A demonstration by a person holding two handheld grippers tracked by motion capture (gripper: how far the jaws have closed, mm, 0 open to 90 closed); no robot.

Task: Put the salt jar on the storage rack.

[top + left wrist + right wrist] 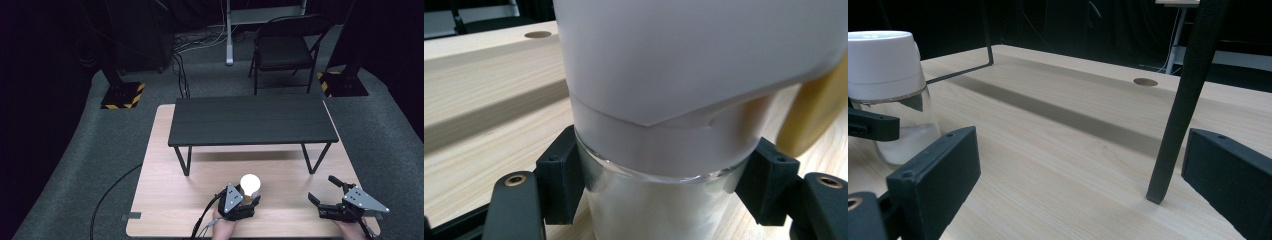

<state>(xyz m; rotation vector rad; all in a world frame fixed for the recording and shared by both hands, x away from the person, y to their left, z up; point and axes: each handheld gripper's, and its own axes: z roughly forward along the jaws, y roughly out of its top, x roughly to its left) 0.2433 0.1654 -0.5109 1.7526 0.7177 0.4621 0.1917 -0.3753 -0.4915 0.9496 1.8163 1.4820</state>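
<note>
One jar (249, 186) on the bench (165, 200), near the front edge, left of centre, just in front of the black shelf stand (252, 120). We read it as a clear glass body with a white rounded lid; in the right tool's view the jar (890, 90) shows white on top and see-through below, standing upright on the light wood. Close up, in the left tool's view, the jar (674, 125) has a white band with a torn or angled edge over the glass; we can't tell whether that is a label or part of the lid. A yellowish blurred object (814, 110) sits at the right edge of that view, too soft to identify.

Left tool (239, 202): jaws closed onto the jar's glass body just below the white part, one black pad on each side, both touching. The jar's base appears to rest on the bench.

Right tool (327, 192): jaws spread wide, nothing between them, resting low near the front right of the bench. A black stand leg (1183, 100) stands on the wood between and beyond its jaws.
</note>
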